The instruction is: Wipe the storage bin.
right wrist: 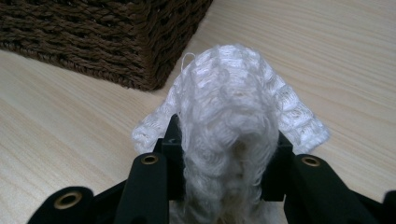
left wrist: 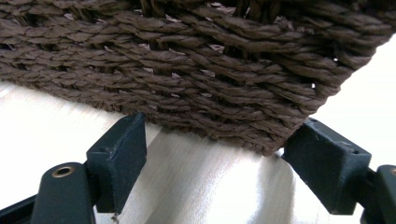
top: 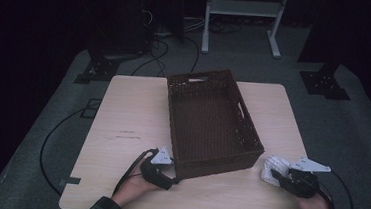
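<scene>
Near the table's (top: 123,109) front edge, the right gripper (right wrist: 224,144) pinches a white knitted cloth (right wrist: 233,102); the left gripper (left wrist: 215,154), jaws spread, flanks the dark woven basket's (left wrist: 196,70) near corner.

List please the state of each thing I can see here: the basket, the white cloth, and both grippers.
Woven basket: upright on the table, nothing visible inside.
White cloth: bunched up, clamped, beside the basket's near corner.
Left gripper: open, jaws at either side of the basket's near lower corner, not clamping it.
Right gripper: shut on the white cloth.
</scene>
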